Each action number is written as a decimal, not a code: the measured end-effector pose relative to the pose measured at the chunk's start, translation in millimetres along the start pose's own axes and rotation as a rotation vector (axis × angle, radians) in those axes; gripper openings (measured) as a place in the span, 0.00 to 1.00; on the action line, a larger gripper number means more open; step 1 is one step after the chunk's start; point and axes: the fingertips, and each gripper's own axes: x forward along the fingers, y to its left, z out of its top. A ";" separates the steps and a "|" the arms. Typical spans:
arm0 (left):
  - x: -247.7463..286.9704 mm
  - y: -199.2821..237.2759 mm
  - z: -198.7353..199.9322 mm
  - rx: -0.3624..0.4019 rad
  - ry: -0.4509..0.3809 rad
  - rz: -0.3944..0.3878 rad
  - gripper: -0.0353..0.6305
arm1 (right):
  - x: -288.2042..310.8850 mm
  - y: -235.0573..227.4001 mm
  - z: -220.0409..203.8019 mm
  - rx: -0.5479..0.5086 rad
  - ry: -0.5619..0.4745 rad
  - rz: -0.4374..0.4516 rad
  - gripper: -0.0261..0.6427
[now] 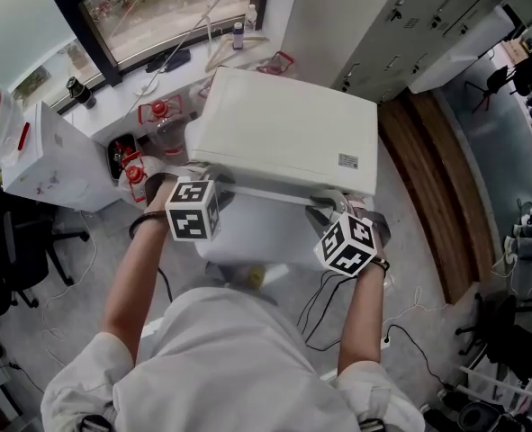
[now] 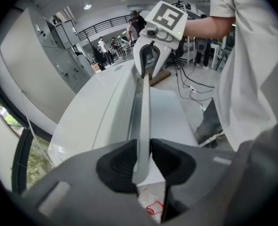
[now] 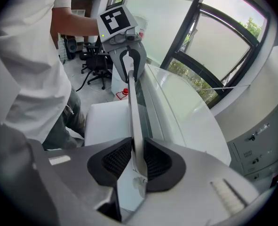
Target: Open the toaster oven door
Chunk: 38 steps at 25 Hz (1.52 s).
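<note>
A white toaster oven (image 1: 284, 133) stands on a white stand in front of me. Its door handle (image 1: 266, 193), a long pale bar, runs along the near top edge. My left gripper (image 1: 213, 184) is shut on the bar's left end, and the pads (image 2: 122, 161) press the handle (image 2: 141, 112) from both sides. My right gripper (image 1: 325, 209) is shut on the right end. In the right gripper view the handle (image 3: 134, 112) lies between that gripper's (image 3: 138, 159) pads. Each gripper view shows the other gripper at the bar's far end. Dark door glass (image 3: 146, 112) shows beside the bar.
A windowsill with red-capped items (image 1: 157, 111) and a bottle (image 1: 238, 34) lies behind the oven. A white box (image 1: 49, 160) and an office chair (image 1: 13, 259) are at the left. Cables (image 1: 401, 331) trail on the floor at the right. Grey lockers (image 1: 401, 16) stand far right.
</note>
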 end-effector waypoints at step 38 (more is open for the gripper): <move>9.5 -58.3 2.2 0.010 0.123 0.132 0.18 | -2.2 57.8 -13.7 -0.145 -0.058 0.024 0.14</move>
